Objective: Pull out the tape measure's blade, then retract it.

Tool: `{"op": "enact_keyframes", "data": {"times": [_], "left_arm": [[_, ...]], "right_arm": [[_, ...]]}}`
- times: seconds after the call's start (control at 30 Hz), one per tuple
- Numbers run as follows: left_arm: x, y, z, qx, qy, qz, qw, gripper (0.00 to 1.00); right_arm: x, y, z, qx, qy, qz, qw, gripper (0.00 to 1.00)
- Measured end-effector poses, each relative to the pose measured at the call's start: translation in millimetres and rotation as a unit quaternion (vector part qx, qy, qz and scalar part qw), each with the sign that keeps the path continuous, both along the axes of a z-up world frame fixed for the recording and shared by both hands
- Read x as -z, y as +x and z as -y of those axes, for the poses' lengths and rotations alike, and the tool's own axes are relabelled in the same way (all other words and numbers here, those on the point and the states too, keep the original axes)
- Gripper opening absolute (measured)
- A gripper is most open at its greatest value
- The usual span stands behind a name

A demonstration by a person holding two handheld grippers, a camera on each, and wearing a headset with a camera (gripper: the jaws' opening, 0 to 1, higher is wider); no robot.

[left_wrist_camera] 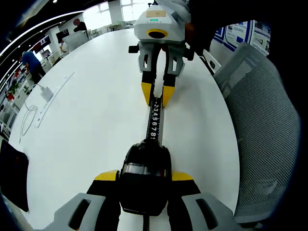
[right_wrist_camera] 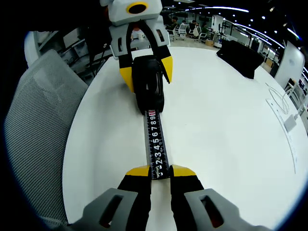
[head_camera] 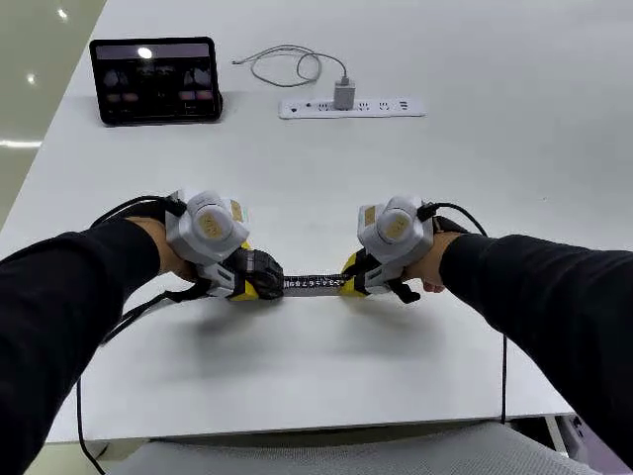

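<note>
**Tape measure held between two grippers, blade partly drawn out**

The left gripper (left_wrist_camera: 144, 176) is clamping the black case (left_wrist_camera: 146, 179) of the tape measure, with its yellow-tipped fingers (left_wrist_camera: 107, 176) pressing on the two sides of the case. The right gripper (right_wrist_camera: 160, 172) is facing it. Its fingers (right_wrist_camera: 138, 172) are pinching the free end of the blade (right_wrist_camera: 155, 139) and are closed nearly together on the strip.

The blade is emerging from the mouth of the case and running straight between the two grippers, with a short run of printed numerals showing. In the head view the assembly is sitting near the front edge of the white bench (head_camera: 475, 178), close in front of the person. Whether the case is touching the surface cannot be told. A person's hands in black sleeves are holding both grippers.

At the far side of the bench a dark tablet (head_camera: 156, 79) is standing. To its right a white power strip (head_camera: 351, 107) is lying, with a charger (head_camera: 343, 94) plugged into it and a looped cable (head_camera: 287, 64) trailing from the charger. A grey mesh chair (left_wrist_camera: 260, 144) is standing beside the bench.
</note>
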State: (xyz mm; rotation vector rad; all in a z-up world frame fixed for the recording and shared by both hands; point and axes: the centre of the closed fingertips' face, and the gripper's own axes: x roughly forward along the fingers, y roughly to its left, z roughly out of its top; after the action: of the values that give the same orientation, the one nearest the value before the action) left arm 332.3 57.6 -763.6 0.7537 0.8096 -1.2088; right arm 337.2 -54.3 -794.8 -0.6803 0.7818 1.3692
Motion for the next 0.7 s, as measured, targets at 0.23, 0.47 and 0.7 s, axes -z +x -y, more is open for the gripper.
{"op": "enact_keyframes", "data": {"times": [0.23, 0.47, 0.7], "left_arm": [[0.2, -0.2, 0.0, -0.002, 0.0, 0.0, 1.0, 0.33], [0.2, -0.3, 0.6, -0.004, -0.001, 0.001, 1.0, 0.33], [0.0, -0.5, 0.7, -0.006, -0.001, 0.001, 1.0, 0.33]], "right_arm": [[0.4, 1.8, 7.1, 0.006, -0.004, -0.003, 1.0, 0.09], [0.3, 3.0, 14.8, 0.007, -0.008, -0.002, 0.9999, 0.1], [0.0, 2.4, 15.2, 0.01, -0.007, -0.005, 0.9999, 0.1]]}}
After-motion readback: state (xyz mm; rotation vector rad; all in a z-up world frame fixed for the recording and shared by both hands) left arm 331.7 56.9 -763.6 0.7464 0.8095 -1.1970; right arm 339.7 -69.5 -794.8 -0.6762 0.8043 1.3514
